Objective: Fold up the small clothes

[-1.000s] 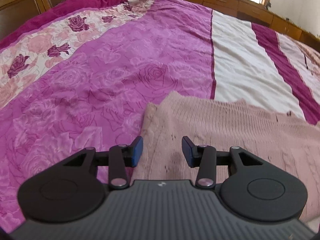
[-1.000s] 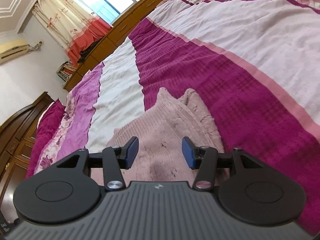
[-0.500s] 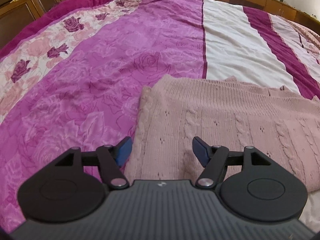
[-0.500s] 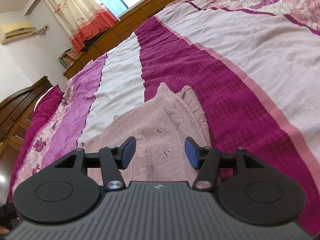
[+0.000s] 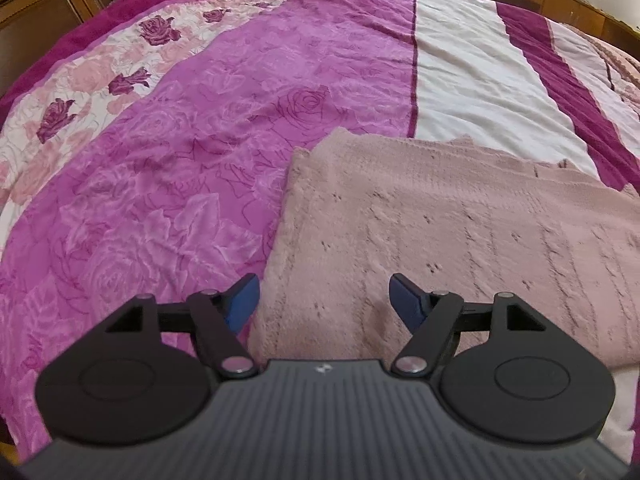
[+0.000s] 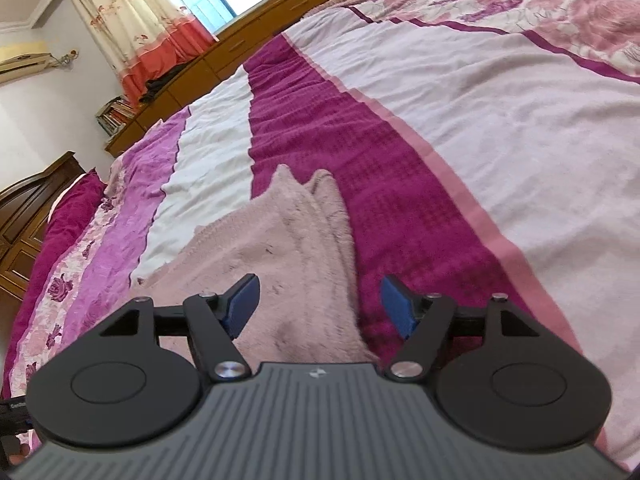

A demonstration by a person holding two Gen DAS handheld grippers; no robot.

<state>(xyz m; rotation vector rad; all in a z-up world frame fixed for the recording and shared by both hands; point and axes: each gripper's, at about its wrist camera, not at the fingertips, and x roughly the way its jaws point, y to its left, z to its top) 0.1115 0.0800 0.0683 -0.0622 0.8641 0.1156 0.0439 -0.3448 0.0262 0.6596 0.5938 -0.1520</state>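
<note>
The bed (image 5: 168,168) is carrying everything, its striped and rose-printed cover spreading flat so I am getting a broad surface to fold on. The pink knitted garment (image 5: 460,224) is lying folded near the bed's near edge, across the rose-printed and white stripes, doubled layers showing at its end in the right wrist view. I am holding the left gripper (image 5: 324,298) over its left edge and the right gripper (image 6: 318,300) over its right edge; both jaws have just been opening and are standing apart, nothing pinched between them, likely releasing a fold.
</note>
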